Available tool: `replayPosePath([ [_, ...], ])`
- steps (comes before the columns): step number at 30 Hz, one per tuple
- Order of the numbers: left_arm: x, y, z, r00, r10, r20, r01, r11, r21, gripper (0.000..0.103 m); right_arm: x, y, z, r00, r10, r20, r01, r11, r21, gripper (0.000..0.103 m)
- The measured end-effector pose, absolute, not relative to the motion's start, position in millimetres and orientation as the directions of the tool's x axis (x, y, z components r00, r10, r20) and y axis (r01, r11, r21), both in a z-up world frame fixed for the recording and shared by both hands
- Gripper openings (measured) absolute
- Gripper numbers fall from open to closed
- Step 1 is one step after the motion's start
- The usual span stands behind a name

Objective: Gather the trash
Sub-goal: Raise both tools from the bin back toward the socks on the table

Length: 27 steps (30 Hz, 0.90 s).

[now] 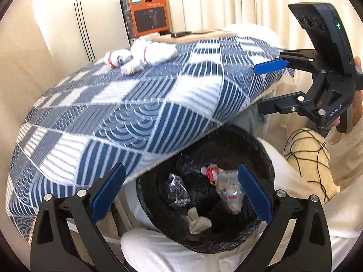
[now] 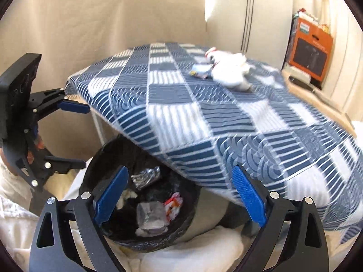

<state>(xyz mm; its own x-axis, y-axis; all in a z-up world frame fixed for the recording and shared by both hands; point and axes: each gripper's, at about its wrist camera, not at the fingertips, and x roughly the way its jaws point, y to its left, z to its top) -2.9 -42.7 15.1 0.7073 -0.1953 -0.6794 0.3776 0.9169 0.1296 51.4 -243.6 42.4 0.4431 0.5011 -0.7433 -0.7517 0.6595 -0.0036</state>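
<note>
We hold left hand-held gripper (image 1: 181, 195) spread wide, empty, above bin (image 1: 261, 149) lined black. Right hand-held gripper (image 2: 179, 195) likewise spread, nothing between fingers, over same bin. Wrappers (image 2: 149, 217) and crumpled tissue (image 1: 197, 219) lie inside bin. More trash (image 2: 200, 70) beside white plush (image 2: 231, 73) on table (image 2: 181, 113) under blue patterned cloth.

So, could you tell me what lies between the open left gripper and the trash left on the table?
In the left wrist view, only bare blue-and-white tablecloth separates the left gripper from the crumpled white trash.
</note>
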Motion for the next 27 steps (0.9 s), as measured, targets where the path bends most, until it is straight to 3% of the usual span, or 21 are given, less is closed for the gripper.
replayPosePath([
  [11,20,-37,53,0.733,-0.212,-0.646,0.385,0.913,0.137,0.097,88,-246,71,0.496,0.488,-0.718,-0.719,0.695,-0.025,0.089],
  [27,99,-16,60,0.697,-0.174,-0.696,0.363,0.922,0.133,0.097,159,-221,69,0.481,0.471,-0.739,-0.703,0.711,-0.004,0.090],
])
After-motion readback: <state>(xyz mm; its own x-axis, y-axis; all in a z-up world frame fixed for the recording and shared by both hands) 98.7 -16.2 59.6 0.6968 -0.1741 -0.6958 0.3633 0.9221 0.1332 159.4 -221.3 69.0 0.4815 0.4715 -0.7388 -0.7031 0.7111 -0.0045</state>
